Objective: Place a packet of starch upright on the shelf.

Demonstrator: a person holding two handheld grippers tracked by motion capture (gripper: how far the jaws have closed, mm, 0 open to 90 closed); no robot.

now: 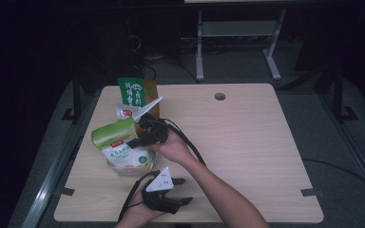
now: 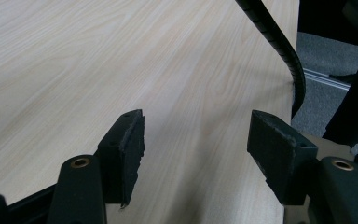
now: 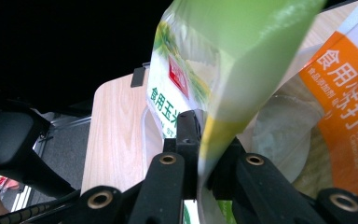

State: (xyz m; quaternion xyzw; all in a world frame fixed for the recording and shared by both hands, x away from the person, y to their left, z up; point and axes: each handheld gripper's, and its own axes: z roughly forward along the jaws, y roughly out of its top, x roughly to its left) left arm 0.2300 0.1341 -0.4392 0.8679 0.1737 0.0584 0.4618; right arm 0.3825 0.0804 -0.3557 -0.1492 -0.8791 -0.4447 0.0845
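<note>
Right gripper (image 1: 145,135) clamps the edge of a green bag (image 1: 115,132) at the left of the table (image 1: 247,142).

In the right gripper view its jaws pinch the green bag's (image 3: 242,56) yellow-green seam tight, lifting it above a clear tub (image 1: 123,167). An orange-and-white packet (image 3: 349,107) sits just beside the bag, and a dark green box (image 1: 134,91) stands behind it, crowding that corner. The left gripper (image 1: 168,192) rests near the table's front edge, jaws wide apart over bare wood (image 2: 182,84), holding nothing; a black cable (image 2: 279,42) curves past.
</note>
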